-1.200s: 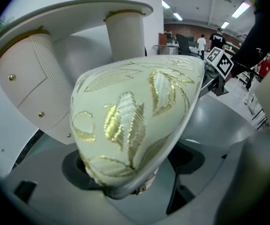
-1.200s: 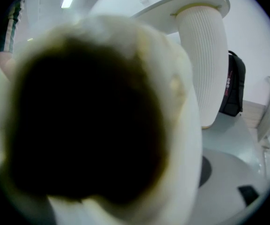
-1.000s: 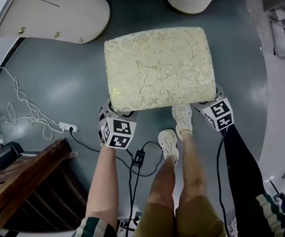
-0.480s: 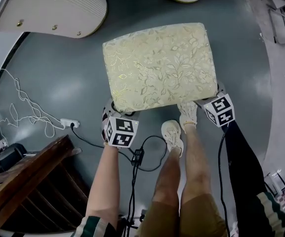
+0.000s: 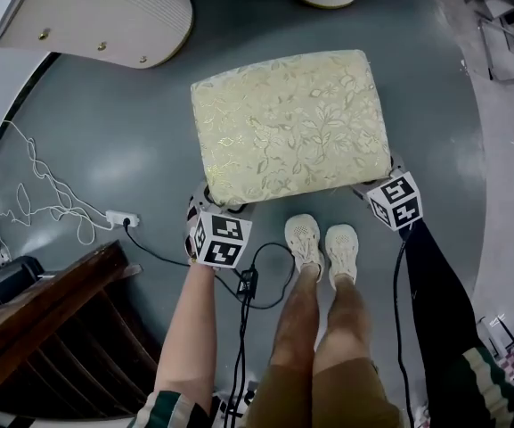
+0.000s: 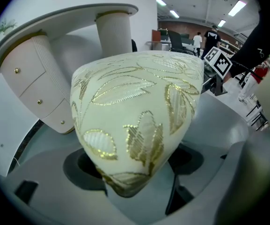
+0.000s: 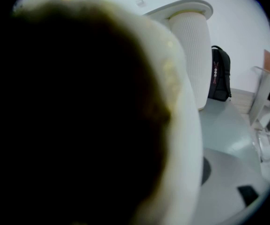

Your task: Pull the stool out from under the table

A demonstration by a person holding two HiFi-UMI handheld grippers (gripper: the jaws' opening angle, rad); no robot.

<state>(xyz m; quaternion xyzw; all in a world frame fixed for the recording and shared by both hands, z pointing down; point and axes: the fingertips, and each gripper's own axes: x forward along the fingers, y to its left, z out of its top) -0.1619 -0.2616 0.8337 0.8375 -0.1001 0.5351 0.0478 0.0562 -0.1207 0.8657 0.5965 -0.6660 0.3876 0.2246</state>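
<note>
The white table point(image 5: 87, 16) fills the upper left, and the stool point(image 5: 290, 123) stands on open floor, clear of it. We see the left gripper point(image 5: 205, 205) and right gripper point(image 5: 383, 185) each clamped wide on a near cushion corner. The feet point(image 5: 323, 246) have stepped back together, so we judge the pull nearly finished.

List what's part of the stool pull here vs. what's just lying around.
Job:
- stool, clear of the table
- left tongs, on its near left corner
- right tongs, on its near right corner
- white table

Lying about:
- power strip with white cord
- black adapter and cables
- dark wooden furniture
- black backpack
</note>
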